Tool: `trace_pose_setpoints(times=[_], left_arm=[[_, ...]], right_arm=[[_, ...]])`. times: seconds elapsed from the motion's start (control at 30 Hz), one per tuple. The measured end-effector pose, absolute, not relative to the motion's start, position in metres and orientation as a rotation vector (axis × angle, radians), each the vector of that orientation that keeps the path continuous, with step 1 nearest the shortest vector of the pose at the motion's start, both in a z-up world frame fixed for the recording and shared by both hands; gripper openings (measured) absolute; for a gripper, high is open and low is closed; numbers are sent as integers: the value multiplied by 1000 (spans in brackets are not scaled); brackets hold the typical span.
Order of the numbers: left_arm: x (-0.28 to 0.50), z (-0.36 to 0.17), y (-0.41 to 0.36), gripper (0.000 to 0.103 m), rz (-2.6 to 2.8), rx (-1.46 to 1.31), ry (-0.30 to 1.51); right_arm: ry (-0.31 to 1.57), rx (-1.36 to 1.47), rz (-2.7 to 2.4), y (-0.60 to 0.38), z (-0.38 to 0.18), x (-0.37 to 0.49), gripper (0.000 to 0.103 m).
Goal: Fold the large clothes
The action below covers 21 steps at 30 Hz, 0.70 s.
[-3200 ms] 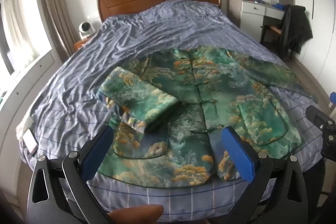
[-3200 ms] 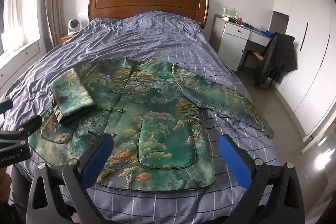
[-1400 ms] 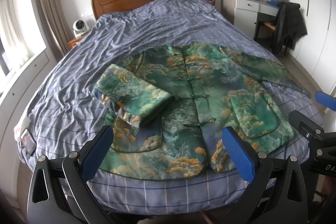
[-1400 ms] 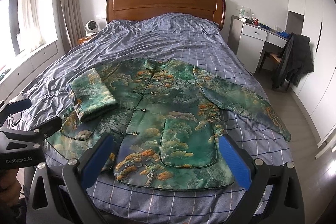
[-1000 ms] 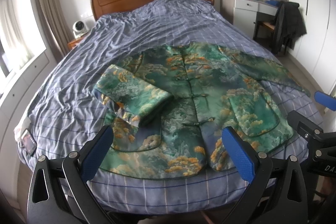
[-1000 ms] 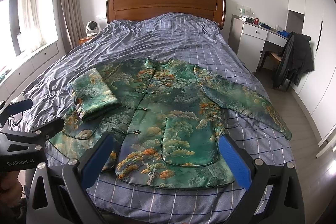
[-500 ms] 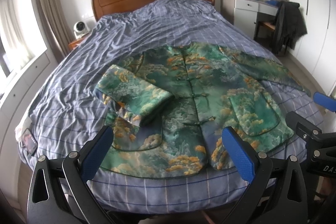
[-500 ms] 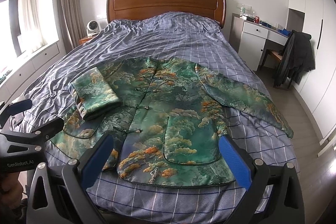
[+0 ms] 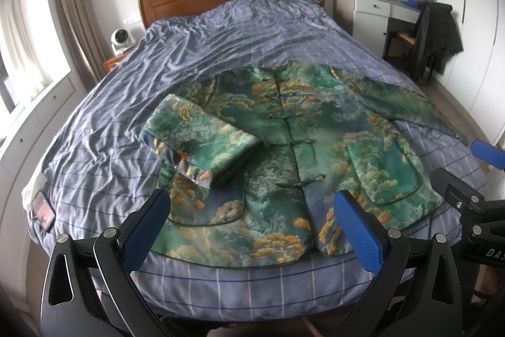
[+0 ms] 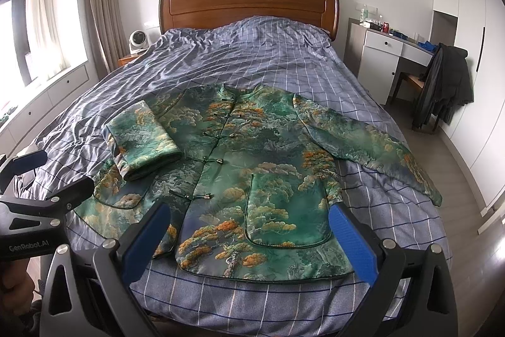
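- I have the green patterned jacket (image 10: 252, 166) lying front-up near the foot end of the bed (image 10: 252, 52), collar toward the headboard (image 10: 249, 5), its knot buttons fastened down the middle.
- From the jacket's own layout, the sleeve on the window side (image 10: 142, 138) is folded back onto the front panel and covers part of the chest; what lies under that fold is hidden from me.
- The other sleeve (image 10: 372, 144) stretches out flat toward the wardrobe side, its cuff near the bed's edge.
- My left claw (image 9: 252, 229) hovers above the jacket's hem, blue pads spread wide apart, holding nothing.
- My right claw (image 10: 249, 239) hangs over the hem too, pads equally wide apart and empty.
- The lower hem is partly blocked by the claw arms in both views, so I cannot read how it lies there.
- In the right wrist view the left tool's body carries "GenRobot.AI"; in the left wrist view the right tool shows only "DAS", the rest cut off by the frame.
- Past the jacket's outstretched sleeve, a dark coat (image 10: 445, 84) hangs over a chair beside the white worktop (image 10: 397, 43); the small items on it are too tiny to identify.
- A phone-like object (image 9: 42, 207) sits at the bed's window-side edge; its screen is unreadable.
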<state>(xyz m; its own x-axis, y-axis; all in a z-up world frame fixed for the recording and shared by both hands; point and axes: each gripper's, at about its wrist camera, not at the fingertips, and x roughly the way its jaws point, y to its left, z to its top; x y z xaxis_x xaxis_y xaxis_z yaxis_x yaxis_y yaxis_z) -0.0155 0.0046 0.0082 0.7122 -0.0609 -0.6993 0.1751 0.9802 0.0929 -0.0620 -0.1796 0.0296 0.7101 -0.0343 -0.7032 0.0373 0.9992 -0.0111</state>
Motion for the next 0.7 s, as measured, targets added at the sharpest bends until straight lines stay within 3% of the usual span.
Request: trace_pose_setpoints(times=[0.7], left_arm=[[13,-26,30,103,-98,121,885]], right_arm=[[775,-8,-39,-179,22,-56,102]])
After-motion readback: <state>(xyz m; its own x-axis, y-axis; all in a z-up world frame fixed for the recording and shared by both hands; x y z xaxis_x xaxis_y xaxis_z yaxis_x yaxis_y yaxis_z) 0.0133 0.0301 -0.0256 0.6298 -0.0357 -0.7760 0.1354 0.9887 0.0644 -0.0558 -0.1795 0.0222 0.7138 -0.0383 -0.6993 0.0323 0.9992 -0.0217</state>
